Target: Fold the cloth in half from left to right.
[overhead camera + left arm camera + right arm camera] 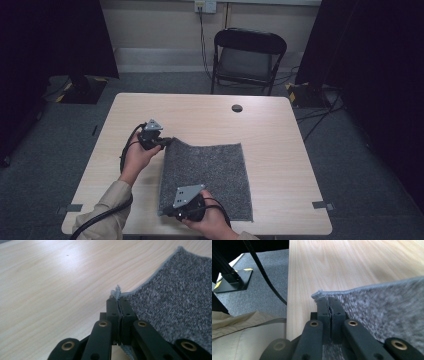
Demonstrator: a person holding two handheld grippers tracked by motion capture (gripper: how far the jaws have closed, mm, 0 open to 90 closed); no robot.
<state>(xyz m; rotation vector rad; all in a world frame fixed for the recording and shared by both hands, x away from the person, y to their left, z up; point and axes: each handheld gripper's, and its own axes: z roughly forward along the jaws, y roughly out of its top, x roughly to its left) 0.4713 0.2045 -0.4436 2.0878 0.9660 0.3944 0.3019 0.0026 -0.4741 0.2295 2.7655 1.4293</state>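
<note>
A grey knitted cloth [207,177] lies flat on a pale wooden table [280,150], reaching from the middle of the tabletop to its near edge. The left gripper [167,142] pinches the cloth's far left corner, which is raised a little off the wood; in the left gripper view its jaws are pressed together on the cloth's hemmed edge [117,292]. The right gripper [165,212] pinches the near left corner, close to the table's near edge, its jaws likewise closed on the hem [329,293]. A beige sleeve [242,335] sits just beside that edge. Beyond the far edge stands a black folding chair [247,57] on grey carpet.
</note>
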